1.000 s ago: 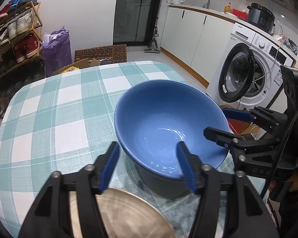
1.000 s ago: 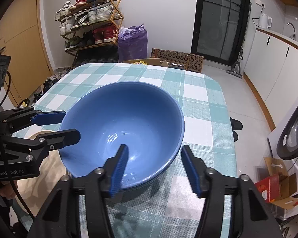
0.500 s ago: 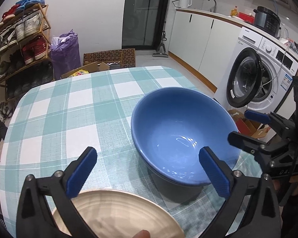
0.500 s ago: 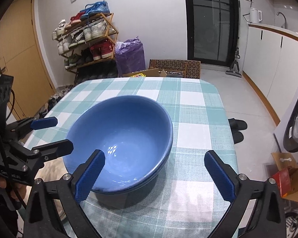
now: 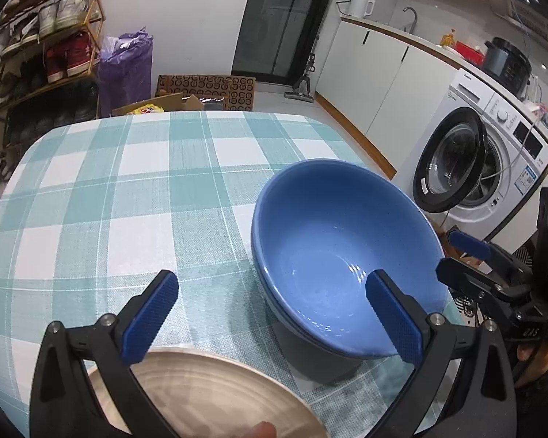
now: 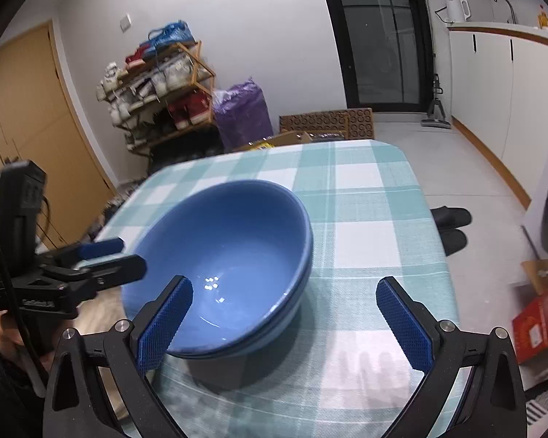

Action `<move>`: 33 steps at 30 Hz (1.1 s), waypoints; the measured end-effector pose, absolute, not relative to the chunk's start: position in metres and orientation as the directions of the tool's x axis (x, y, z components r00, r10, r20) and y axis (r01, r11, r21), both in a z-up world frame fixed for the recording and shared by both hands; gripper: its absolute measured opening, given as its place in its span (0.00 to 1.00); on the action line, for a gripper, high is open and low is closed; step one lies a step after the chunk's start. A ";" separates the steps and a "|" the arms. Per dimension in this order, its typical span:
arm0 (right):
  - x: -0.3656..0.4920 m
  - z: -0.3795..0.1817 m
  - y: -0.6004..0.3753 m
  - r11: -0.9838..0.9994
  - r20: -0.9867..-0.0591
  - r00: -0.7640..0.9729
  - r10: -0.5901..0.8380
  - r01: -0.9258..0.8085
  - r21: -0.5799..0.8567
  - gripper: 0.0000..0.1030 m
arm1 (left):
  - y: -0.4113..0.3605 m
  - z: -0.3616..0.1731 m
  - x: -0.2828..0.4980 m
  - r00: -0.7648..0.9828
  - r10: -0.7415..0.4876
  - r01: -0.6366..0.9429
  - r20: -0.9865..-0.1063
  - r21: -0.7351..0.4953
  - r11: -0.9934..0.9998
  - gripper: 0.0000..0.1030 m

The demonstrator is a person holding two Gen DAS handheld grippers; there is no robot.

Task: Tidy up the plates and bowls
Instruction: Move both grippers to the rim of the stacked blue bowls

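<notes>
A deep blue bowl [image 5: 339, 255] [image 6: 230, 252] rests on the teal-checked table [image 5: 128, 200] [image 6: 365, 241]; a double rim shows it nested in a second blue bowl. My left gripper [image 5: 272, 292] is open at the bowl's near left side, its right finger [image 5: 391, 314] in front of the rim with no contact visible. My right gripper [image 6: 284, 292] is open at the bowl's near right side, with nothing gripped. Each gripper shows in the other's view: the right gripper [image 5: 467, 252], the left gripper [image 6: 109, 255]. A beige plate [image 5: 208, 390] [image 6: 102, 310] lies below the left gripper.
The table's right edge drops to the floor, where slippers [image 6: 451, 224] lie. A washing machine [image 5: 467, 168] with its door open stands to the right. A shoe rack [image 5: 44, 47], a purple bag [image 5: 126, 62] and cardboard boxes [image 5: 204, 89] stand beyond the far edge.
Both grippers' jaws have spread wide from around the bowl's rim and drawn back a little. The bowl stays put on the table.
</notes>
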State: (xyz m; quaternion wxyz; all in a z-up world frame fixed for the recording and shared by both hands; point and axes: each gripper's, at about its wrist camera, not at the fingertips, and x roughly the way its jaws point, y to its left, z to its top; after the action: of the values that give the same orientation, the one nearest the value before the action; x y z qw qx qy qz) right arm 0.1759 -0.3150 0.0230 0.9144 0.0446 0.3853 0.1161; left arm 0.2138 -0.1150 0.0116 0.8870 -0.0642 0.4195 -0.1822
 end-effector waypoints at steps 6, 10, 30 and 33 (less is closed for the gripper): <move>0.181 0.017 -0.315 0.945 -0.678 0.659 0.326 -0.213 0.247 0.99 | -0.111 0.009 0.218 0.586 -0.375 0.249 -0.718 -0.281 0.927 1.00; 0.184 0.011 -0.313 0.936 -0.676 0.648 0.350 -0.216 0.277 0.99 | -0.110 0.007 0.221 0.571 -0.395 0.252 -0.720 -0.305 0.919 1.00; 0.197 0.000 -0.309 0.923 -0.695 0.610 0.379 -0.194 0.334 0.64 | -0.129 0.004 0.224 0.508 -0.459 0.330 -0.729 -0.328 0.885 0.51; 0.196 0.001 -0.310 0.927 -0.697 0.616 0.367 -0.185 0.325 0.60 | -0.129 0.004 0.224 0.514 -0.449 0.322 -0.731 -0.321 0.891 0.47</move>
State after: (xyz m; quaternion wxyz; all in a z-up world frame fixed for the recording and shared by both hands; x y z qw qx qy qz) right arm 0.1963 -0.3100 0.0011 0.8920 0.1111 0.4099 0.1549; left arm 0.2238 -0.1287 0.0036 0.8670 -0.0722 0.4400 -0.2225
